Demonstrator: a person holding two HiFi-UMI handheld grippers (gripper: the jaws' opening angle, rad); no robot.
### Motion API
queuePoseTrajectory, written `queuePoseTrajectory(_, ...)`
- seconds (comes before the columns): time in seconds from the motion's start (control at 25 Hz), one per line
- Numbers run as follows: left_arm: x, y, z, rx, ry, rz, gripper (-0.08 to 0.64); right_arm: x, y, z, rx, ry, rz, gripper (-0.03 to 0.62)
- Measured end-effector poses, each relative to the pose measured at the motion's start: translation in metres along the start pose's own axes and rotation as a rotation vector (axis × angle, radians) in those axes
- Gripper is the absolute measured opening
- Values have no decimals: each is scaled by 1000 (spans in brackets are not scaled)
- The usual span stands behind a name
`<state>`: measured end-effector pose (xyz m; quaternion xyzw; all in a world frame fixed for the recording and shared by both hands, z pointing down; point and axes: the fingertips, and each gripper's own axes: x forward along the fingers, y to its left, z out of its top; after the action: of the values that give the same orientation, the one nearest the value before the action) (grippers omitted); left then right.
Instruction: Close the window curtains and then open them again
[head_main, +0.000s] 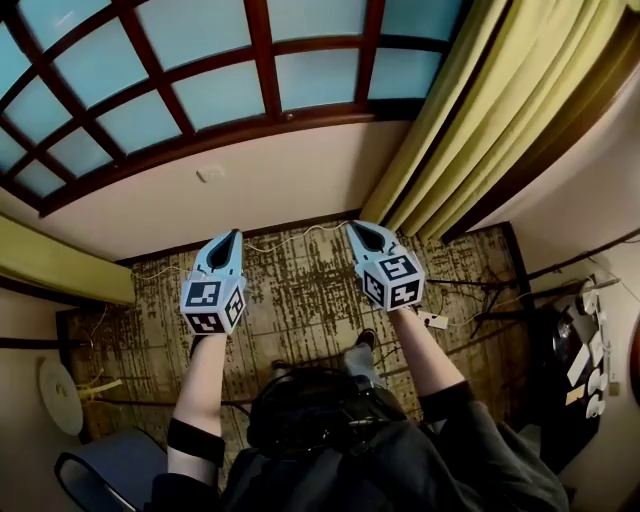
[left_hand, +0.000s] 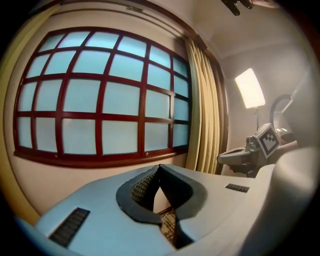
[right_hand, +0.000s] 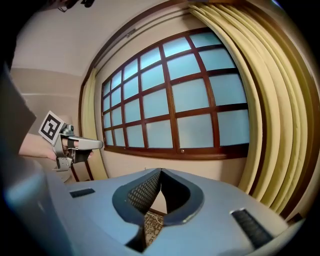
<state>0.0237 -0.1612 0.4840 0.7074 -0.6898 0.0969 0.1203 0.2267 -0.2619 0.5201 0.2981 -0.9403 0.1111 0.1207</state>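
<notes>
Left gripper (head_main: 232, 236) and right gripper (head_main: 354, 228) both pressed together, empty; window (head_main: 200, 80) ahead of them, yellow curtain (head_main: 490, 110) bunched beyond the right one.

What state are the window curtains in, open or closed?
Open: left curtain and right curtain hang bunched at the window's sides, panes uncovered.

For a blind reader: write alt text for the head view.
The left hand-held gripper and right hand-held gripper, both shut and empty, point toward a red-framed window. Yellow curtains hang drawn open at its sides, above a patterned carpet.
</notes>
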Motion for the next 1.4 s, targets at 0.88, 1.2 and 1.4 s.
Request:
queuePoseTrajectory(0.88,-83,73,-79,-128,60,150,0,10,57,-52,25,129,11,2)
queuePoseTrajectory(1.2,-79,70,-78,-131,45,165,0,4,42,-58,47,131,-14,2)
queuePoseTrajectory(1.4,-71,65,-78,-120,48,157,0,4,35,-60,51,136,-22,2)
